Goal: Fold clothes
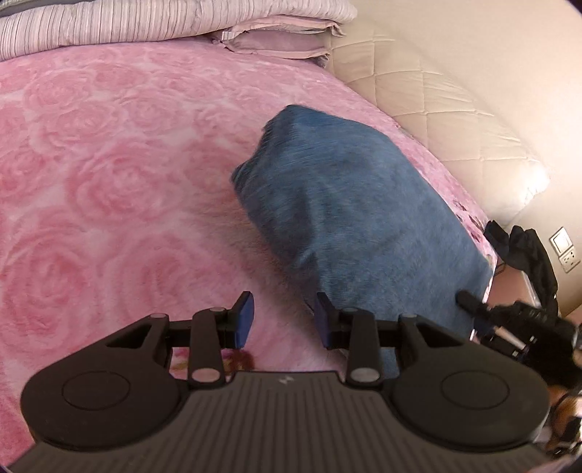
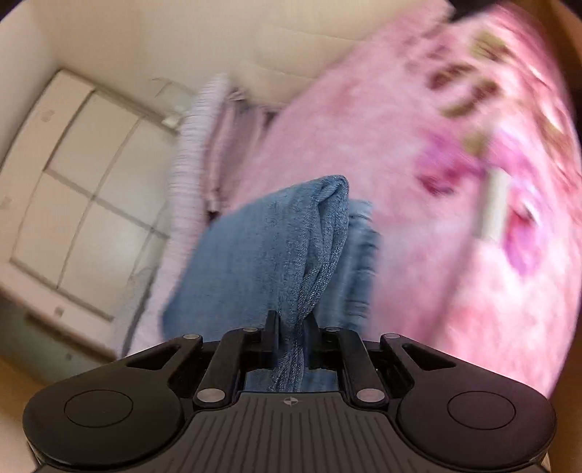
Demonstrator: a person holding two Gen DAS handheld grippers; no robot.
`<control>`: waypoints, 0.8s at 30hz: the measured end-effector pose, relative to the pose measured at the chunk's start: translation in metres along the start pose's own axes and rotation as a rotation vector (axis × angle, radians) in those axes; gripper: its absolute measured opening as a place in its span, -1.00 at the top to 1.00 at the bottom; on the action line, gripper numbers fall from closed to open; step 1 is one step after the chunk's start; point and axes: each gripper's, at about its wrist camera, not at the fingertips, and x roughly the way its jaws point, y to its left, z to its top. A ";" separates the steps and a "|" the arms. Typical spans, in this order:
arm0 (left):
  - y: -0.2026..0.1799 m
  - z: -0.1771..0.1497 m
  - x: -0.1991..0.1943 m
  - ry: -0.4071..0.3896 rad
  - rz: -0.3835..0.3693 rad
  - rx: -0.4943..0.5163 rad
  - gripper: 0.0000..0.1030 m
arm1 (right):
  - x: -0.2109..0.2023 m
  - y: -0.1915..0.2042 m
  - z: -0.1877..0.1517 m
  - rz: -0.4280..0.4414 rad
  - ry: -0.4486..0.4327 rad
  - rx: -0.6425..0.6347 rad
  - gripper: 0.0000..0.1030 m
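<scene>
A blue fleece garment (image 1: 349,218) lies folded into a thick oblong near the right edge of the pink rose-patterned bed cover (image 1: 109,189). My left gripper (image 1: 283,320) hovers open just in front of its near end, with nothing between the blue pads. In the right wrist view my right gripper (image 2: 293,329) is shut on a bunched edge of the same blue garment (image 2: 254,254), which hangs lifted and blurred by motion over the pink cover (image 2: 418,254). The right gripper (image 1: 480,313) also shows at the garment's near right corner in the left wrist view.
Striped bedding (image 1: 163,25) and a mauve pillow (image 1: 280,40) are piled at the bed's head. A cream quilted headboard (image 1: 454,109) runs along the right side. Dark clothing (image 1: 527,251) hangs beyond the bed edge. White cabinet doors (image 2: 80,182) line the far wall.
</scene>
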 end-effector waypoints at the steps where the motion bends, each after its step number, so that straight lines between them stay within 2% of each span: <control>1: 0.004 0.001 0.001 0.004 -0.008 -0.024 0.40 | 0.000 -0.004 -0.003 -0.012 -0.006 0.015 0.79; 5: 0.021 0.004 0.006 0.015 -0.060 -0.138 0.33 | 0.007 -0.007 -0.007 -0.018 0.013 0.039 0.68; 7: 0.032 0.006 0.011 0.017 -0.115 -0.231 0.29 | 0.008 -0.007 -0.009 -0.021 0.026 0.055 -0.08; 9: 0.042 0.007 0.018 0.019 -0.161 -0.315 0.26 | 0.009 -0.007 -0.011 -0.023 0.040 0.070 -0.25; 12: 0.051 0.008 0.033 0.023 -0.211 -0.410 0.26 | 0.010 -0.008 -0.014 -0.027 0.059 0.094 -0.33; 18: 0.061 0.010 0.051 0.004 -0.253 -0.516 0.24 | 0.015 -0.006 -0.019 -0.028 0.081 0.120 -0.34; 19: 0.061 0.010 0.052 0.001 -0.253 -0.518 0.24 | 0.019 -0.005 -0.017 -0.031 0.089 0.112 -0.24; 20: 0.059 0.011 0.053 -0.002 -0.254 -0.508 0.28 | 0.023 -0.004 -0.014 -0.034 0.098 0.104 -0.02; 21: 0.056 0.012 0.052 -0.006 -0.254 -0.490 0.34 | 0.026 -0.004 -0.011 -0.037 0.107 0.096 0.28; 22: 0.053 0.012 0.051 -0.009 -0.251 -0.471 0.35 | 0.026 -0.004 -0.008 -0.036 0.119 0.090 0.40; 24: 0.042 0.012 0.049 0.011 -0.252 -0.432 0.36 | 0.023 -0.006 0.002 -0.025 0.136 0.078 0.49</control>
